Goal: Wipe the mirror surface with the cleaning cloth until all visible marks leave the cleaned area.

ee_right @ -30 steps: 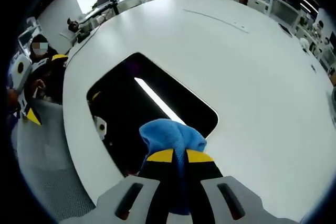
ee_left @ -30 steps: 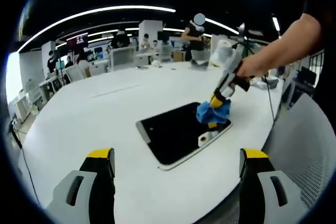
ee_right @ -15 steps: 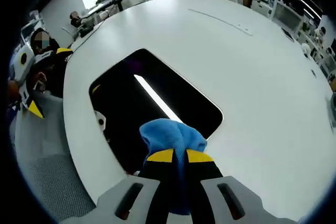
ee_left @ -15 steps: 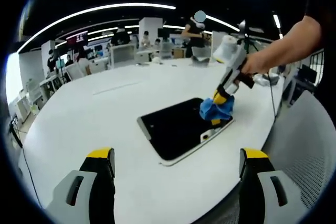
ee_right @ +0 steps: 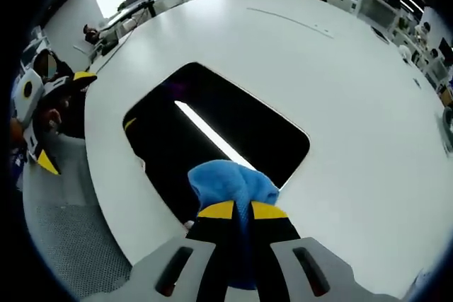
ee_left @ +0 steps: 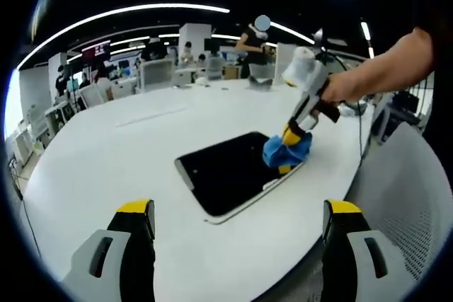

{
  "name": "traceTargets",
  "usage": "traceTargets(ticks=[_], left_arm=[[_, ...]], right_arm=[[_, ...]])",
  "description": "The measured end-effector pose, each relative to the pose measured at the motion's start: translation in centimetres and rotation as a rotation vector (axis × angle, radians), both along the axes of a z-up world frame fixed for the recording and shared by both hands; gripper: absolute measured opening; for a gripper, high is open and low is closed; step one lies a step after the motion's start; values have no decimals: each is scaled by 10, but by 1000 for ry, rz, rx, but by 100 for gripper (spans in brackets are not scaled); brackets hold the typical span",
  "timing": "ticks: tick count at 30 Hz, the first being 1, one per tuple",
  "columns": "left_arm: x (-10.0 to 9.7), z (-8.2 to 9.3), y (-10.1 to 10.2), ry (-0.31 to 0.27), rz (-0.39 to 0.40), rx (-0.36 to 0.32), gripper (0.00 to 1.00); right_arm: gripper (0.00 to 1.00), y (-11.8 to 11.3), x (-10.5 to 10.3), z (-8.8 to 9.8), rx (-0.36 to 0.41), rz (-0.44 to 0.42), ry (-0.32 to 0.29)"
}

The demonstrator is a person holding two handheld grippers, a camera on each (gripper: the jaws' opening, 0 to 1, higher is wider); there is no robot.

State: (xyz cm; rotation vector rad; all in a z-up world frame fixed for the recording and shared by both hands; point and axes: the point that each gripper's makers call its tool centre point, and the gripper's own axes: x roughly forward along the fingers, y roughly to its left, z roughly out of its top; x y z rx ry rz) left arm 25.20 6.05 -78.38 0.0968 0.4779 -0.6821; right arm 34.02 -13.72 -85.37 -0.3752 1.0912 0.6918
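Right claw (ee_right: 236, 210) clamped on blue cloth (ee_right: 228, 183), pressing mirror (ee_right: 212, 132) near bench (ee_right: 340, 104) edge; hard stroke risks sliding mirror off. Left claw (ee_left: 237, 217) apart, idle.

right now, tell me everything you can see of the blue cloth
The blue cloth is a soft, bunched wad of bright blue fabric, clamped between the yellow-tipped jaws of the right gripper, with a rounded lump sticking out past the tips. In the left gripper view it is pressed down onto the near right part of the dark mirror, which lies flat on the white table. It looks crumpled rather than folded.
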Motion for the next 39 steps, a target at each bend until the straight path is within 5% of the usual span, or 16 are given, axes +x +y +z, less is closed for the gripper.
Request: traceTargets(ticks=[2,15,19,24,39], left_arm=[[-1,-4,2,34,11,5,99],[-12,5,-27,11,-103,-7,100],[-1,12,-15,-18,-34,-50,99],[-1,8,-13,-16,-34,-10,99],[0,7,-10,-4,-9,-30,99]], right_arm=[[2,0,-1,0,4,-22,1],[2,-4,-17,-1,4,-96,-48],[2,-2,-18,0,-6,-70,-72],[2,-1,-26,0,41,-85,-48],[2,0,-25,-2,48,-75,-74]])
